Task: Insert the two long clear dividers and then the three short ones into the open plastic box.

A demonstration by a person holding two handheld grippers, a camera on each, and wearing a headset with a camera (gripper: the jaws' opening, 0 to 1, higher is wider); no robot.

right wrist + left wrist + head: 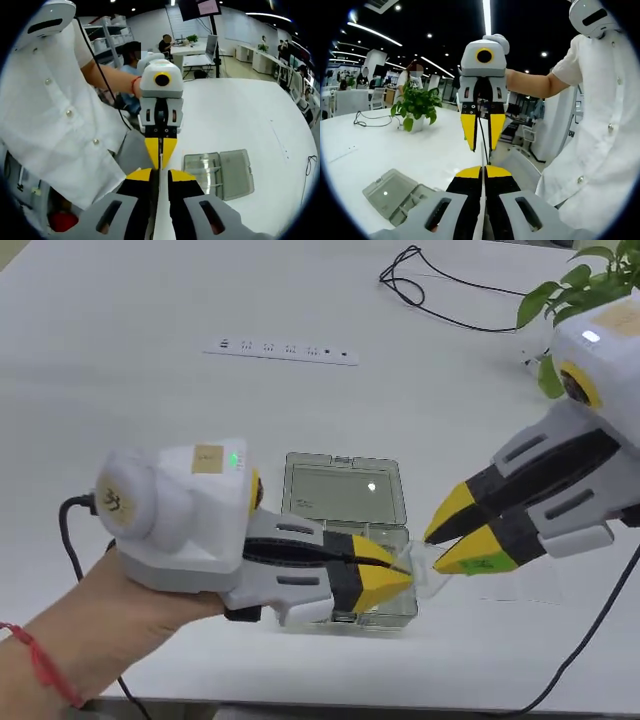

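Pinching a clear divider (432,582) edge-on, the left gripper (403,576) has its jaws pressed onto the sheet just above the open plastic box (345,495), probably to line it up with the box's slots. The right gripper (434,551) faces it with jaws slightly spread around the divider's other end, likely to guide it. The white table (180,410) carries a power strip (280,350), a black cable (440,295) and a potted plant (580,285). A bright open-plan office lies beyond.
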